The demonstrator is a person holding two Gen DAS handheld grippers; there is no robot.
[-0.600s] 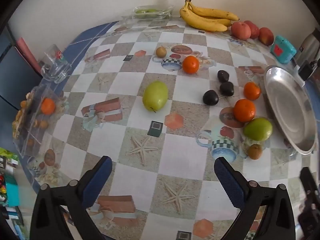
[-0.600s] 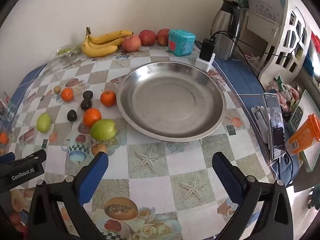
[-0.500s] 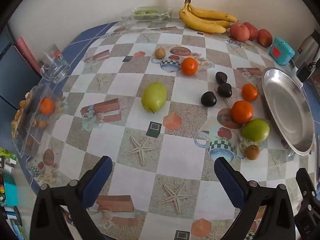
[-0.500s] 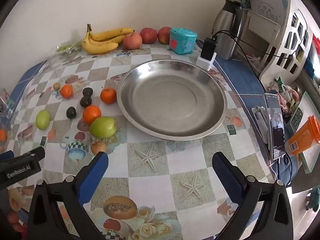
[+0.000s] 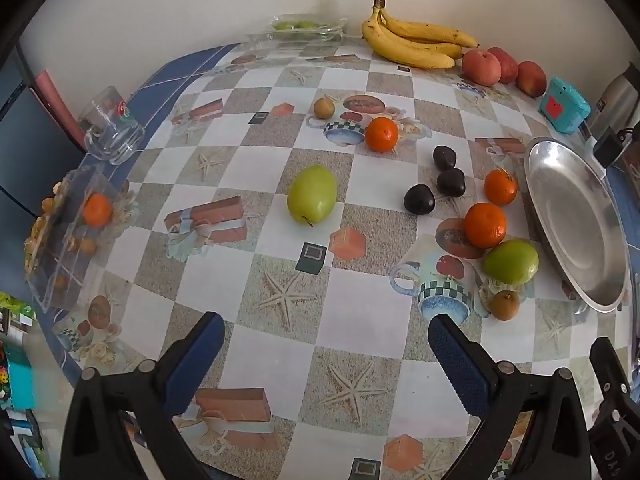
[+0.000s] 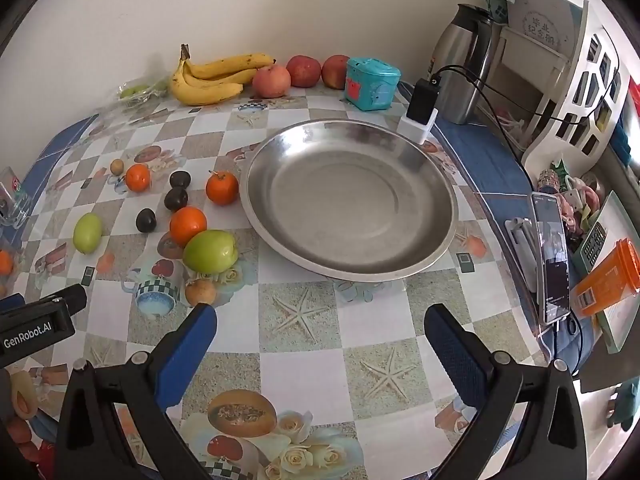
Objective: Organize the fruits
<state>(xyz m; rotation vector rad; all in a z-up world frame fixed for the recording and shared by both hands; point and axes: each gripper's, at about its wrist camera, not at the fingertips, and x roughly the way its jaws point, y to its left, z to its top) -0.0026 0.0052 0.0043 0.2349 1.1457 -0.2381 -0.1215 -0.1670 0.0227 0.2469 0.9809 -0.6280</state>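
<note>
Loose fruit lies on a patterned tablecloth: a green fruit (image 5: 311, 193), a second green fruit (image 5: 510, 261) (image 6: 210, 251), three oranges such as this one (image 5: 484, 225), three dark plums such as this one (image 5: 419, 199), and two small brown fruits. Bananas (image 5: 414, 42) and red apples (image 5: 481, 68) sit by the far wall. An empty steel plate (image 6: 350, 204) (image 5: 576, 220) lies right of the fruit. My left gripper (image 5: 326, 340) is open and empty above the near table. My right gripper (image 6: 320, 334) is open and empty in front of the plate.
A glass cup (image 5: 110, 132) and a clear plastic box (image 5: 68, 232) holding an orange sit at the left edge. A teal box (image 6: 372, 84), a charger (image 6: 420, 116), a steel kettle (image 6: 464, 64), a phone (image 6: 552, 256) and a white basket stand to the right.
Both views have shifted slightly; the fruit and plate sit a little lower and closer in frame. Both grippers stay open and empty.
</note>
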